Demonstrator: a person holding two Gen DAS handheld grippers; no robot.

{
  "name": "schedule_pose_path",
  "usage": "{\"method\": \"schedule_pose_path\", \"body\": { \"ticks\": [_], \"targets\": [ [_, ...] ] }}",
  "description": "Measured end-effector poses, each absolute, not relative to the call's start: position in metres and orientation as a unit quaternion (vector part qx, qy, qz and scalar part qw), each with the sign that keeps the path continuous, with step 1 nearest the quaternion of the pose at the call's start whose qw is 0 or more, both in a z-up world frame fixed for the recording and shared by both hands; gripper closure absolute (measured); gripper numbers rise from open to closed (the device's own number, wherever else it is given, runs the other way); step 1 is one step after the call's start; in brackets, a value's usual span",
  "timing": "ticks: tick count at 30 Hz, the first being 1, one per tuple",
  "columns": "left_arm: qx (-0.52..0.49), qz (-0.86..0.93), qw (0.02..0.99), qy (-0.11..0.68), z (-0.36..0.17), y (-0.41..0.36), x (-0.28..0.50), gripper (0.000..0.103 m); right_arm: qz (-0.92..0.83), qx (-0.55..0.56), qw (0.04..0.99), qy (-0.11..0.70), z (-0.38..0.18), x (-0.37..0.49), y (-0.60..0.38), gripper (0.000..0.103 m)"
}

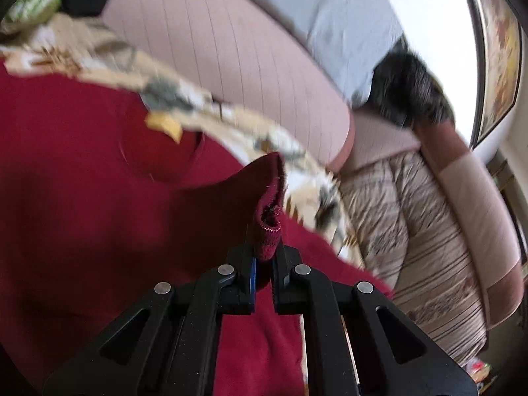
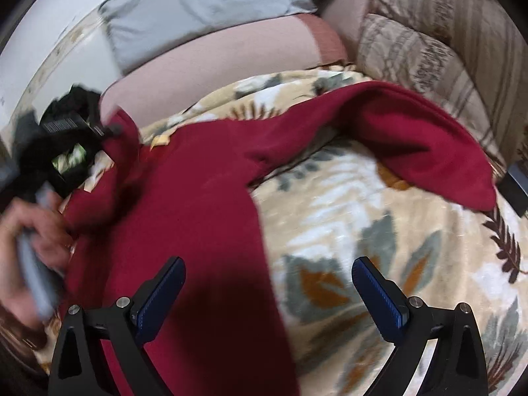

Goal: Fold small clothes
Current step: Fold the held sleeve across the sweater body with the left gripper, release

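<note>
A dark red knit sweater [image 2: 204, 204] lies spread on a floral blanket [image 2: 346, 217]. One sleeve [image 2: 429, 145] stretches out to the right. In the left wrist view my left gripper [image 1: 264, 257] is shut on the ribbed cuff [image 1: 269, 227] of the sweater [image 1: 82, 198] and holds it lifted above the body of the garment. My right gripper [image 2: 269, 283] is open and empty, hovering over the sweater's lower body and the blanket. The left gripper [image 2: 62, 151] and the hand [image 2: 29, 241] that holds it show blurred at the left of the right wrist view.
A pink cushion [image 1: 231, 49] and a pale blue pillow [image 1: 346, 16] lie behind the blanket. A striped beige quilt [image 1: 412, 214] lies to the right. A dark furry thing [image 1: 409, 95] sits by the pillow. A framed picture [image 1: 501, 66] hangs on the wall.
</note>
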State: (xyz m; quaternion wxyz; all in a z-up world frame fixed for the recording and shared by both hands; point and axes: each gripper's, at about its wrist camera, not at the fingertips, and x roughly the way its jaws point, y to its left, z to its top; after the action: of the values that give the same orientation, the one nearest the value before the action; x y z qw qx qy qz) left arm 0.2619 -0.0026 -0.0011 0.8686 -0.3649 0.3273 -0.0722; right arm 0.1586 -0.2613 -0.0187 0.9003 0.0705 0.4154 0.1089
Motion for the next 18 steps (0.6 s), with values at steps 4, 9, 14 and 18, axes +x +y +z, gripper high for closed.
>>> {"method": "schedule_pose_path", "body": {
  "ticks": [4,9,14,18],
  "targets": [
    [-0.355,-0.068,0.867,0.344,-0.017,-0.013,0.272,0.098,0.095,0.102,0.895,0.425,-0.018,0.162,-0.278,0.003],
    [-0.353,-0.065,0.869,0.341,-0.016,-0.018,0.28,0.098,0.105,0.12,0.889,0.429,-0.017,0.164,-0.28,0.003],
    [-0.348,-0.066,0.862,0.362,-0.024,-0.033,0.29,0.065,0.107,0.118,0.888,0.432,-0.018,0.163,-0.276,0.003],
    [-0.355,-0.107,0.832,0.413,-0.038,-0.052,0.29,0.048,0.104,0.117,0.887,0.434,-0.021,0.164,-0.276,0.003]
  ]
}}
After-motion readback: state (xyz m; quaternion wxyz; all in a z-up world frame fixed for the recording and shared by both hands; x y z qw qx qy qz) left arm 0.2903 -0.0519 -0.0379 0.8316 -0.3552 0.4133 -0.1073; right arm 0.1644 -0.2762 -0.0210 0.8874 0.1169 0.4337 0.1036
